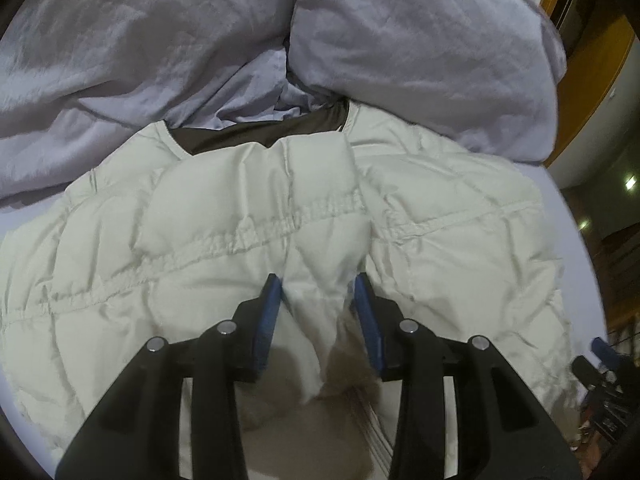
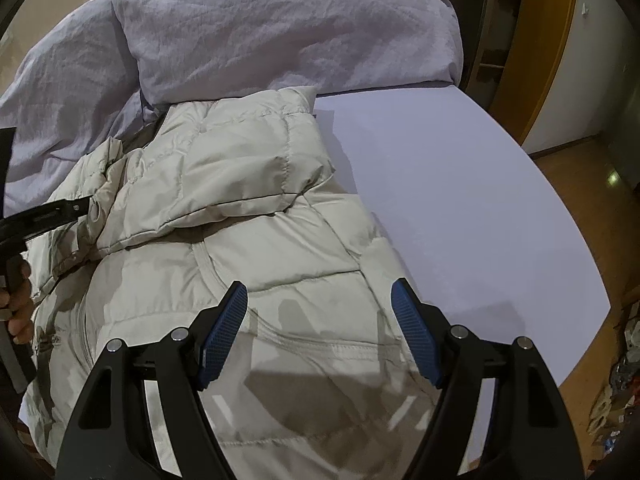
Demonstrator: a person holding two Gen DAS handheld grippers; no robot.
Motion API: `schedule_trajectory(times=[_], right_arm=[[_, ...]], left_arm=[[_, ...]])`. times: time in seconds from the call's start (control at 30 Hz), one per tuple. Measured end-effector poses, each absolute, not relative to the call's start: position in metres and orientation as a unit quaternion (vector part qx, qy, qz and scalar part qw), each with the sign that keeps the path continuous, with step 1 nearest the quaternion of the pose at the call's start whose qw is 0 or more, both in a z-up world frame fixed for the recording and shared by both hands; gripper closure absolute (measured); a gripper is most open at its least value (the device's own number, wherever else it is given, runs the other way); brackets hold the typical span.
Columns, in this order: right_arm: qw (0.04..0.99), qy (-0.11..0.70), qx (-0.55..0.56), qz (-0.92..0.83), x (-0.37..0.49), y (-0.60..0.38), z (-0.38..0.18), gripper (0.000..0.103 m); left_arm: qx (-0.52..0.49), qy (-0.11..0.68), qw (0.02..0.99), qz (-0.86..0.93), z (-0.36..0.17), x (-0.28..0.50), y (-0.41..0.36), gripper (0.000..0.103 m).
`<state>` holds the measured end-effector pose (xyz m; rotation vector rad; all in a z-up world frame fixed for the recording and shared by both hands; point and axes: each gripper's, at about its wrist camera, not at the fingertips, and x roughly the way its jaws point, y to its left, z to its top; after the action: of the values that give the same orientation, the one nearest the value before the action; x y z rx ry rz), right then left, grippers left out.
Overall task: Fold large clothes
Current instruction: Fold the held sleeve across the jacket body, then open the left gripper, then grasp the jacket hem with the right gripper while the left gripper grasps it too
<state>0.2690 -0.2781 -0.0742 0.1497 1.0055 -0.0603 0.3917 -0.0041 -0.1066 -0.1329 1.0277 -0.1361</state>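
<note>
A cream quilted puffer jacket (image 1: 224, 216) lies on a lavender bed sheet (image 2: 460, 200), with its dark lining (image 1: 248, 132) showing at the far edge. My left gripper (image 1: 318, 284) is shut on a raised fold of the jacket between its blue pads. In the right wrist view the jacket (image 2: 260, 208) has one sleeve folded across its body. My right gripper (image 2: 320, 292) is open and empty just above the jacket's near right part. The left gripper (image 2: 48, 212) shows at the left edge of that view, with the person's hand (image 2: 18, 300) below it.
A rumpled lavender duvet (image 1: 160, 40) and a pillow (image 2: 288, 20) lie at the far side, touching the jacket. The bed's right edge drops to a wooden floor (image 2: 580, 208). A wooden wardrobe (image 2: 532, 48) stands to the right. Clutter (image 2: 612, 400) lies on the floor.
</note>
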Motion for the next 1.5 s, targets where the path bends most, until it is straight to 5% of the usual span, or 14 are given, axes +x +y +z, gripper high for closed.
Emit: schedule_trajectory(times=[0.37, 0.7, 0.97, 1.17, 1.23, 1.33, 1.5], right_arm=[[0.868, 0.494, 0.053, 0.008, 0.230, -0.304, -0.073, 0.020], [0.841, 0.533, 0.096, 0.023, 0.186, -0.347, -0.101, 0.020], [0.822, 0.550, 0.136, 0.046, 0.171, -0.358, -0.123, 0.022], [0.816, 0.548, 0.166, 0.073, 0.166, -0.354, -0.132, 0.041], [0.817, 0.545, 0.171, 0.084, 0.165, -0.352, -0.132, 0.057], [0.820, 0.536, 0.174, 0.099, 0.162, -0.347, -0.130, 0.079], [0.834, 0.514, 0.174, 0.102, 0.162, -0.345, -0.117, 0.091]], left_arm=[[-0.129, 0.449, 0.884, 0.002, -0.082, 0.249, 0.092, 0.046], [-0.187, 0.454, 0.866, 0.092, -0.108, 0.101, 0.174, 0.045], [-0.225, 0.471, 0.847, 0.102, -0.140, 0.056, 0.183, 0.045], [-0.255, 0.475, 0.837, 0.093, -0.157, 0.047, 0.178, 0.046], [-0.267, 0.470, 0.836, 0.091, -0.160, 0.044, 0.176, 0.049], [-0.287, 0.458, 0.837, 0.087, -0.161, 0.039, 0.174, 0.063], [-0.298, 0.438, 0.844, 0.086, -0.152, 0.034, 0.169, 0.086]])
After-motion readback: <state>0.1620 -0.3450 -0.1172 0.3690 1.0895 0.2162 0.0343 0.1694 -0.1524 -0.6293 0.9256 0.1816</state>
